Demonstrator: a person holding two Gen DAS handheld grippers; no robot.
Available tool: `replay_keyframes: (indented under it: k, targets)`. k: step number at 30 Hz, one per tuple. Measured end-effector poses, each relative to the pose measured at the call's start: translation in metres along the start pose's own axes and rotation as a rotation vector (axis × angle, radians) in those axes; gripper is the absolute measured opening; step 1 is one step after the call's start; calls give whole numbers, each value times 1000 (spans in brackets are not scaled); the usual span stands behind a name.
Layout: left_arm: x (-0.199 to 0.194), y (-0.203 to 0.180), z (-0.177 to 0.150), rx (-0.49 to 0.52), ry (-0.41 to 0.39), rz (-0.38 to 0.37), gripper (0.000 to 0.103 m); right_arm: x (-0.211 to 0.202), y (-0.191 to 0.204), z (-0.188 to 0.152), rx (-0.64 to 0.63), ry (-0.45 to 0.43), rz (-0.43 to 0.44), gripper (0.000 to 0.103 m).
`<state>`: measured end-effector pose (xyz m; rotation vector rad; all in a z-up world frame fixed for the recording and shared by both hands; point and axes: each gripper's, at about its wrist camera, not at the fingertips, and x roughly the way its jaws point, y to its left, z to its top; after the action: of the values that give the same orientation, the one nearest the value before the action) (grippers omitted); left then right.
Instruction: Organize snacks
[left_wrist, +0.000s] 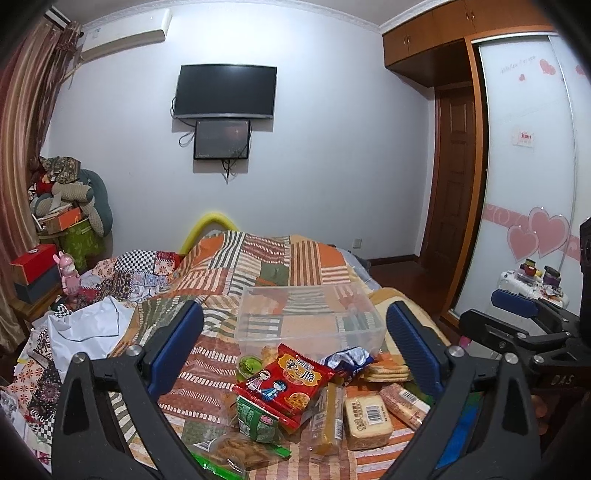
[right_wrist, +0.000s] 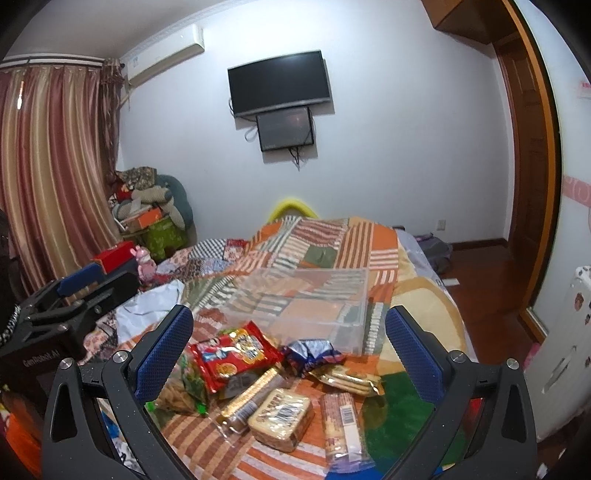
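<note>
A heap of snacks lies on the patchwork bedspread (left_wrist: 258, 266). It holds a red packet (left_wrist: 284, 384) (right_wrist: 232, 354), a green packet (left_wrist: 255, 421), a blue-silver wrapper (left_wrist: 347, 360) (right_wrist: 310, 350), a square biscuit pack (left_wrist: 367, 421) (right_wrist: 282, 419), a round cracker roll (left_wrist: 404, 404) (right_wrist: 341, 424) and a yellow stick pack (left_wrist: 328, 417). An empty clear plastic box (left_wrist: 306, 317) (right_wrist: 314, 310) stands just behind the heap. My left gripper (left_wrist: 295, 343) is open above the snacks and holds nothing. My right gripper (right_wrist: 290, 349) is open above them too, empty.
White paper (left_wrist: 88, 325) lies on the bed to the left. Boxes and a pink toy (left_wrist: 68, 273) stand on a side table at left. A wardrobe with sliding doors (left_wrist: 528, 166) and a small white cabinet (right_wrist: 569, 354) are on the right.
</note>
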<state>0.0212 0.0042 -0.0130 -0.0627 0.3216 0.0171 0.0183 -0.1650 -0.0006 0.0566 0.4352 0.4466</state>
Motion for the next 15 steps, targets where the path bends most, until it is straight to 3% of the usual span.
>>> replay_keyframes:
  k: [9,15]
  targets:
    - [53,17,-25,-4,202,-20,73,35,-38,-23,48,159,-37,78]
    - [91,21,-52,1,353,-31,72,51,-54,-46,60,282,-37,65]
